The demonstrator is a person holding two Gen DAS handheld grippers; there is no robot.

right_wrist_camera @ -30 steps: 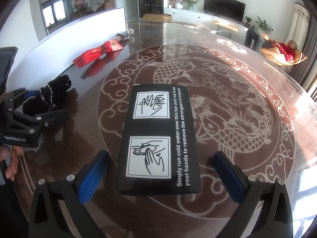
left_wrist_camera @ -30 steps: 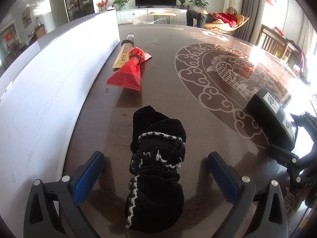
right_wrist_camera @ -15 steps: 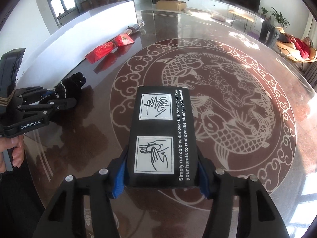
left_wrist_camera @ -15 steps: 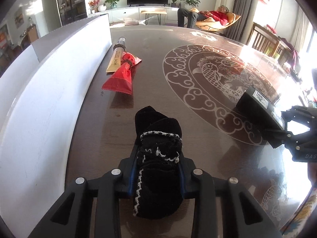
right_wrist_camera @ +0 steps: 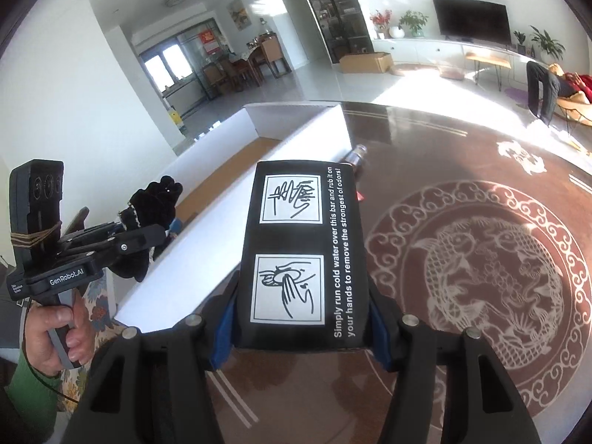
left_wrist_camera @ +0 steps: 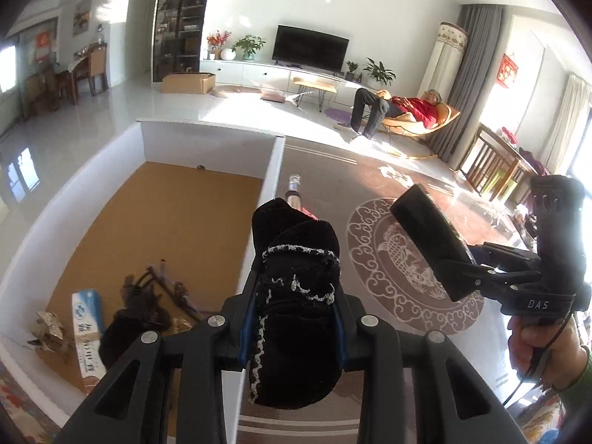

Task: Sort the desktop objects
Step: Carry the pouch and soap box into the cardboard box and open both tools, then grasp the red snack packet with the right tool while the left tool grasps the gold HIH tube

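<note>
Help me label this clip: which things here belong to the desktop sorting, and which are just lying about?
Part of the sorting:
black sock, clamped in the left gripper
black box, clamped in the right gripper
white bin
bottle on the table

Lying about:
television
cardboard carton

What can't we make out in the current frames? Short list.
- Red packet on the table: left wrist view shows only a sliver behind the black knitted sock held by the left gripper; right wrist view, hidden behind the black printed box in the right gripper.
- Tube's label: hidden, too small.
- Items in the white cardboard bin: left corner shadowed, blue-white carton's print unreadable.
</note>
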